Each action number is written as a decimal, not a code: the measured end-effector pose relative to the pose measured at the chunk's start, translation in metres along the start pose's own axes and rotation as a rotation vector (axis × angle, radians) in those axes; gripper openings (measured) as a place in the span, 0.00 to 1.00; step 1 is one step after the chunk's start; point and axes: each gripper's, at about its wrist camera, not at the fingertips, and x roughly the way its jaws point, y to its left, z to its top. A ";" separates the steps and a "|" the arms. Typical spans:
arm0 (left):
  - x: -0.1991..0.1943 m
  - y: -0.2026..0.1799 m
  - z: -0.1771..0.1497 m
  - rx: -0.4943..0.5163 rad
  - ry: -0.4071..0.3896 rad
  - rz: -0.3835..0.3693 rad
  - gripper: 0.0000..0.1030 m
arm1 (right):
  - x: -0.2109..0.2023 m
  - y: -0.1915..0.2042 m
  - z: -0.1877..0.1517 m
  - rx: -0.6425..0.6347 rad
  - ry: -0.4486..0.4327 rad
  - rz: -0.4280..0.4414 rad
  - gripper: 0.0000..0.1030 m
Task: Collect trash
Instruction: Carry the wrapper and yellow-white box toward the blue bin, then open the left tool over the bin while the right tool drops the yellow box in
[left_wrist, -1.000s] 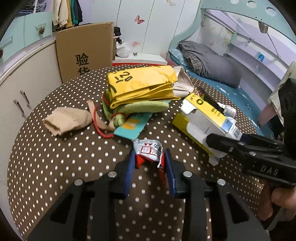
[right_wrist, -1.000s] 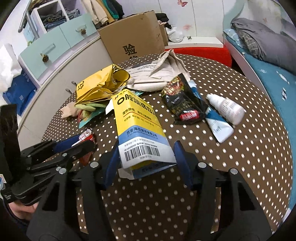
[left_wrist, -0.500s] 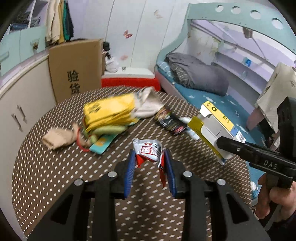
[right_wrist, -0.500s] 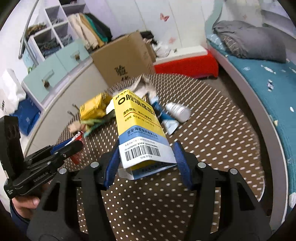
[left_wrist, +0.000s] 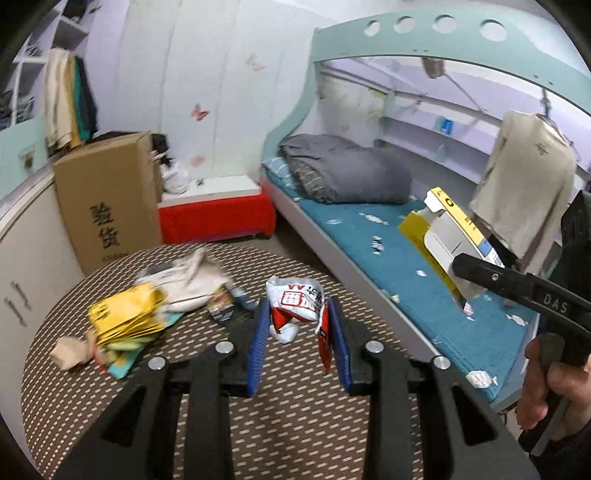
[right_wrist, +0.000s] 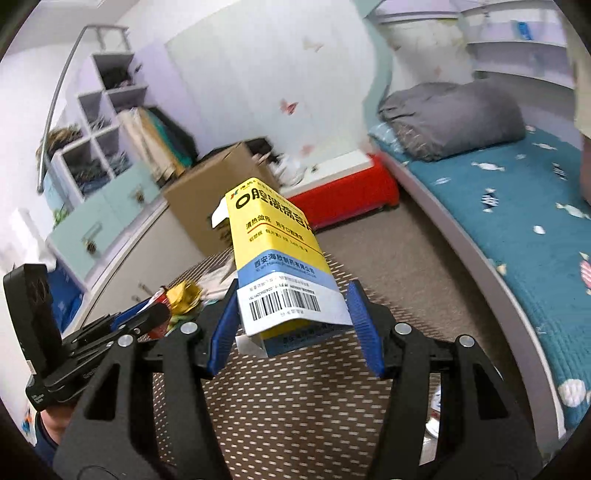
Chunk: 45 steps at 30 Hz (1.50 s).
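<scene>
My left gripper (left_wrist: 297, 341) is shut on a crumpled red and white snack wrapper (left_wrist: 295, 304) and holds it well above the dotted round table (left_wrist: 295, 424). My right gripper (right_wrist: 291, 325) is shut on a yellow and blue medicine box (right_wrist: 277, 266), lifted high and tilted; the box also shows at the right of the left wrist view (left_wrist: 448, 240). A yellow bag (left_wrist: 125, 314), a beige cloth (left_wrist: 188, 277), a dark packet (left_wrist: 221, 306) and a tan wad (left_wrist: 70, 350) lie on the table's far left.
A cardboard box (left_wrist: 107, 199) stands behind the table beside a white cabinet (left_wrist: 26, 236). A red bench (left_wrist: 214, 214) sits at the back. A bed with a teal sheet (left_wrist: 406, 273) and grey quilt (left_wrist: 347, 173) runs along the right.
Both grippers have risen far above the table with their loads and tilted up toward the room. The table items now look smaller and lower.
</scene>
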 end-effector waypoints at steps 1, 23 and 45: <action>0.002 -0.013 0.003 0.014 -0.004 -0.022 0.30 | -0.009 -0.012 0.002 0.017 -0.017 -0.023 0.54; 0.118 -0.202 -0.025 0.213 0.213 -0.270 0.30 | -0.036 -0.205 -0.049 0.355 0.038 -0.310 0.55; 0.227 -0.245 -0.069 0.298 0.481 -0.220 0.88 | 0.017 -0.295 -0.125 0.619 0.220 -0.398 0.94</action>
